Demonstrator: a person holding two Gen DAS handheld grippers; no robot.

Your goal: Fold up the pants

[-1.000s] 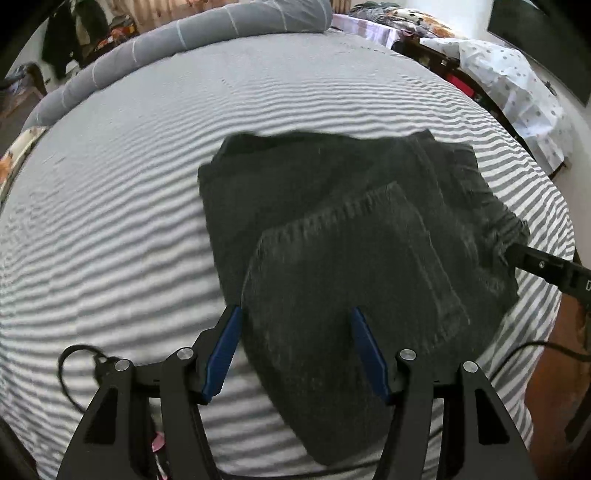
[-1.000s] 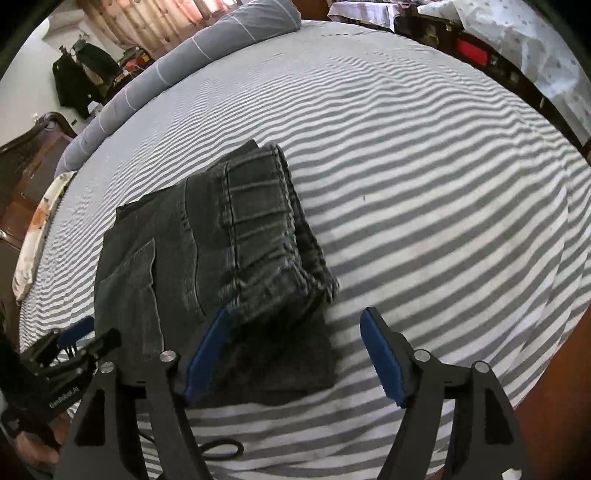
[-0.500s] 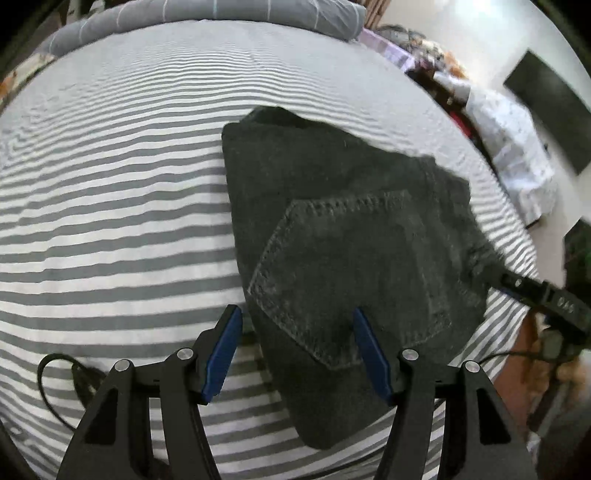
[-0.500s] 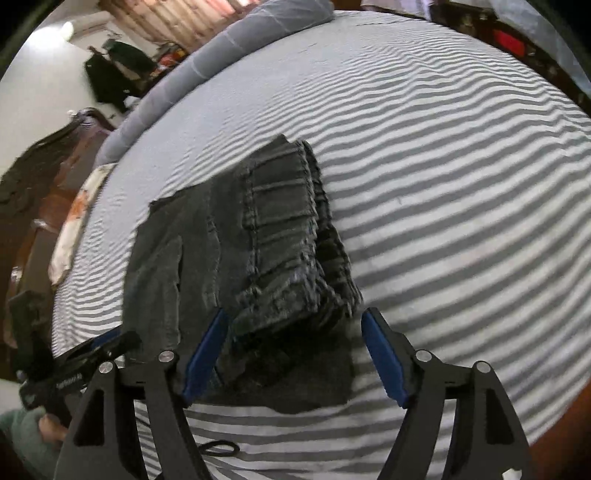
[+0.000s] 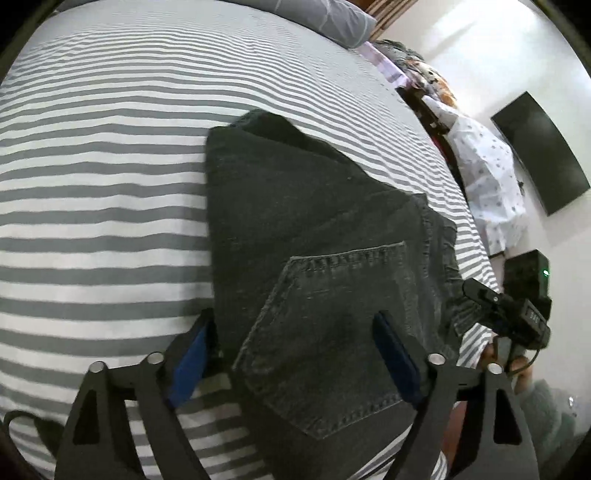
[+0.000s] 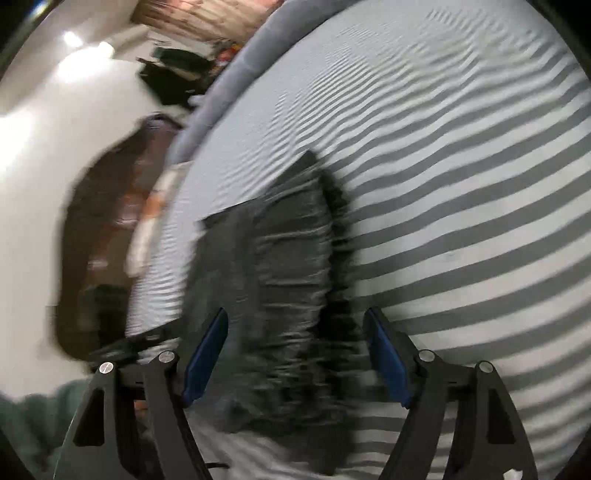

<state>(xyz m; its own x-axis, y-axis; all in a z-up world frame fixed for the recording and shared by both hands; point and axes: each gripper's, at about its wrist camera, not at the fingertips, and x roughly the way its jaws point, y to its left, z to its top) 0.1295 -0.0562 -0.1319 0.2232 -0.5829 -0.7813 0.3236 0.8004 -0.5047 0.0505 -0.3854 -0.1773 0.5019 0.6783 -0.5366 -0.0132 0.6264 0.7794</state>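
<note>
Folded dark grey jeans [image 5: 314, 229] lie on a grey-and-white striped bed [image 5: 103, 184], back pocket [image 5: 332, 332] facing up. My left gripper [image 5: 295, 350] hovers low over the near end of the jeans. Its jaws are opening: one blue pad stands just off the jeans' left edge, the other over the pocket side. The right wrist view is blurred by motion. There my right gripper [image 6: 295, 354] stands open astride the thick folded edge of the jeans [image 6: 280, 273], with neither pad pressing on it. The right gripper [image 5: 506, 314] also shows at the jeans' right edge.
A long grey bolster [image 5: 332, 22] lies at the far end of the bed. Off the bed's right side are a dotted white cloth [image 5: 487, 177], a wall-mounted black screen [image 5: 539, 155] and a black box with a green light [image 5: 528, 273]. Dark wooden furniture [image 6: 103, 229] stands on the left.
The left gripper's jaws have widened, and it has rolled and dropped closer to the jeans. The right gripper has swung round and come nearer the folded edge; its view is now blurred.
</note>
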